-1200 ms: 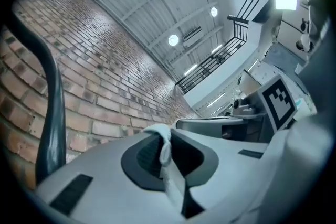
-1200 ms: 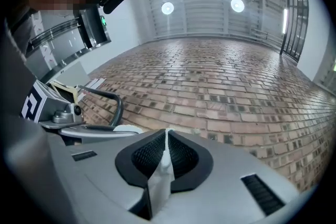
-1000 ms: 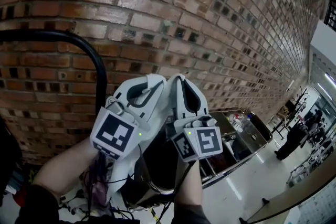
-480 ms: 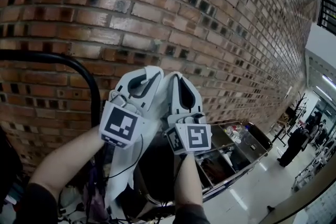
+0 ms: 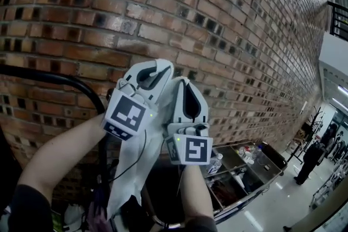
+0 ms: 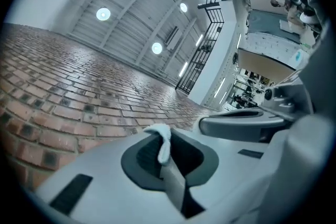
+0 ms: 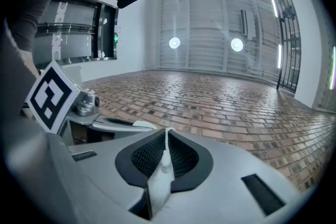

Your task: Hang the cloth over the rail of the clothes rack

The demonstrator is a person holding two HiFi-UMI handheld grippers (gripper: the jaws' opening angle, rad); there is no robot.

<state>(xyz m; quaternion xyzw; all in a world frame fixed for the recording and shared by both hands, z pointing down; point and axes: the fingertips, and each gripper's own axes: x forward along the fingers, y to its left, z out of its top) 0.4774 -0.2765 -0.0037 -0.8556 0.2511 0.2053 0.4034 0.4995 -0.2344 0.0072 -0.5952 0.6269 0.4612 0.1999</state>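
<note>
Holding: white cloth (image 5: 133,168) is up in both claws, in front of the brick wall (image 5: 228,19); not yet over the rail.
Rail: black rack rail (image 5: 57,78) enters at far left and bends down just behind the left forearm (image 5: 60,152). It sits lower in the head view than the jaw tips.
Left gripper (image 5: 152,69): clenched on the cloth's top edge. Its own view shows a small white tuft poking out between the pads, jaws nearly together.
Cloth: hangs from the two claws as one narrow drape, between the left forearm and the right forearm (image 5: 193,193), right of the rail's bend. Whether its lower part touches the upright I cannot tell.
Right gripper (image 5: 186,87): clenched on the same edge, just beside the left one, bodies almost touching. A thin white fold is pinched between its ribbed pads.
Far right: trolley (image 5: 242,201) with open bins below; a person (image 5: 314,152) well off down the hall.
Step in hand (judgement): carrying the cloth high enough to clear the rail.
Doing it well: hold both pinches firm and spread the claws so the edge opens flat. Bring it left above the rail, lower it with about equal lengths either side, then let go.
Risk: the left bite looks shallow, only a tuft; a snag on the bend could pull it free.
</note>
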